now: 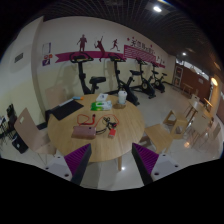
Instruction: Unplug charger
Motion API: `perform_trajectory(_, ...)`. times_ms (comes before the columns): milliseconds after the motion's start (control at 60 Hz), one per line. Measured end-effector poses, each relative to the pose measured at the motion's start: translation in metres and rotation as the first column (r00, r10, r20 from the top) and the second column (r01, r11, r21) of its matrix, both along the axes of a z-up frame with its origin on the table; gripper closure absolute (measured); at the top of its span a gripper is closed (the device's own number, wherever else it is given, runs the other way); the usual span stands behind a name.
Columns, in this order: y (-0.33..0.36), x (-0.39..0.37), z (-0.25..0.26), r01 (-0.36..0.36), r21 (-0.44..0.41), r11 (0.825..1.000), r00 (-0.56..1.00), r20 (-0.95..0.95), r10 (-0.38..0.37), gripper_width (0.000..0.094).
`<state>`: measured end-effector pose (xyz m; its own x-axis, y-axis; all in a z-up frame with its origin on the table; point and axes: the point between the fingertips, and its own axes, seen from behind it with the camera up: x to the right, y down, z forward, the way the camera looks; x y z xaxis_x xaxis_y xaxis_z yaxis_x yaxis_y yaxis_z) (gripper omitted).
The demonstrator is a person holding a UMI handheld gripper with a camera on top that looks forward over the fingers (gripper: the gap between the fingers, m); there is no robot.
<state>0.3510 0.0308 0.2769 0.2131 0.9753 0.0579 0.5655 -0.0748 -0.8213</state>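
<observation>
Charger, if it is the small reddish and dark clutter with thin cords, lies on the round wooden counter, well beyond the fingertips and roughly in line with the gap between them; its plug and socket are too small to make out; the hand-held gripper is spread wide, purple pads apart, holding nothing; a pinkish box sits just beside the clutter, a green item and a white cup farther back; exercise bikes line the far wall; chairs ring the counter, partly cut off.
</observation>
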Motion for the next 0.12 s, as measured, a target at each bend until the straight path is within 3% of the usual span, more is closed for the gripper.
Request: perform_trajectory(117,0.0032,0.0019,0.0032,0.003,-0.006,1.0,1.0,-0.012,-0.004,0.0088)
